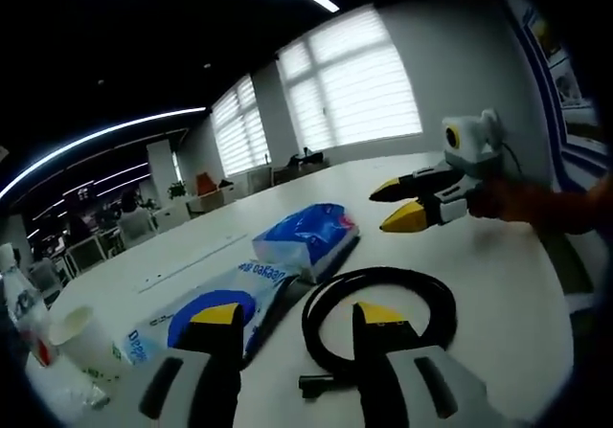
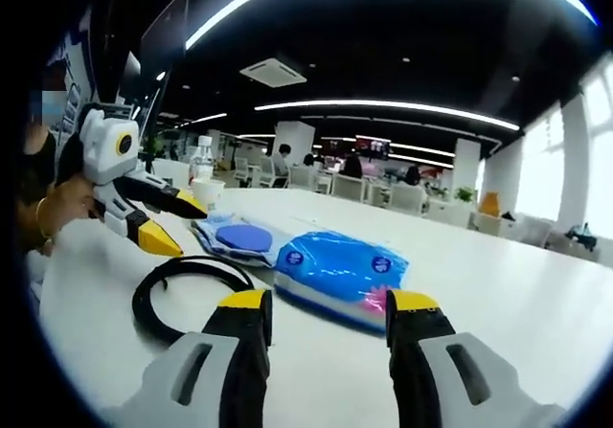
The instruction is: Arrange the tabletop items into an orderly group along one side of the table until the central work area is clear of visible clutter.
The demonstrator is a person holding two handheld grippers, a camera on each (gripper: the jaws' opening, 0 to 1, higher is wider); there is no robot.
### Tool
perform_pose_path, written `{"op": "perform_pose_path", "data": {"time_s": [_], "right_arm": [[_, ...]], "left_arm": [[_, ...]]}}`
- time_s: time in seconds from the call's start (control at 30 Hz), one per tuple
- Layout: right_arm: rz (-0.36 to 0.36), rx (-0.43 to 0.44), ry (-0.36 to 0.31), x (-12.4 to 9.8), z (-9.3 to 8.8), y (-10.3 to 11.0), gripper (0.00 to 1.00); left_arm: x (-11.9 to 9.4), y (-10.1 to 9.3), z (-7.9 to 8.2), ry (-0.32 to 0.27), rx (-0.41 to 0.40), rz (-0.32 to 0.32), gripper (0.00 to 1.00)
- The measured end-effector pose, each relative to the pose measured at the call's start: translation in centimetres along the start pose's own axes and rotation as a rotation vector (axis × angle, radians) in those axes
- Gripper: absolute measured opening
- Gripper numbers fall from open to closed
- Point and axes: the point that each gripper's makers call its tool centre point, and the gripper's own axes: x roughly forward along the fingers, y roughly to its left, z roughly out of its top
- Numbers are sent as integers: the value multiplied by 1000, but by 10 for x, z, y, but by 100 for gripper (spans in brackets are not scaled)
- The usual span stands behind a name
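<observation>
Both tongs are hanging wide: left tongs [image 1: 297,315] nearer the cable coil [image 1: 378,318] directly ahead, right tongs [image 2: 330,305] facing the blue pack [image 2: 340,267].

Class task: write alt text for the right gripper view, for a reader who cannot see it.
The right gripper, jaws open, points at a blue plastic packet on a white table. A coiled black cable lies beside it; the left gripper enters from the left.

Cable [image 1: 378,313] beside packets [image 1: 308,236] on table [image 1: 498,294]
</observation>
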Motion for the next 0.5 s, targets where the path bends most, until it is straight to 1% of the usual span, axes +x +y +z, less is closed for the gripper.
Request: {"op": "perform_pose_path", "data": {"time_s": [0.1, 0.17, 0.23, 0.3, 0.37, 0.4, 0.43, 0.5], "right_arm": [[-2, 5, -6, -3, 2, 3, 46], [-11, -12, -10, -4, 4, 3, 46], [-9, -8, -14, -4, 5, 4, 46], [0, 3, -18, -5, 7, 7, 46], [4, -5, -23, -6, 9, 10, 47], [-1, -15, -33, -7, 11, 10, 47], [-4, -18, -39, -8, 13, 10, 47], [-4, -15, -47, -9, 16, 11, 47]], "left_arm": [[-7, 5, 5, -2, 53, 25, 45], [-11, 5, 8, -12, 53, 25, 46], [-13, 6, 10, -18, 50, 26, 47], [-15, 6, 10, -19, 49, 26, 52], [-18, 8, 7, -12, 26, 39, 62], [-19, 10, 6, -15, 19, 46, 66], [-21, 11, 6, -18, 12, 52, 68], [-24, 13, 5, -26, 4, 60, 68]]}}
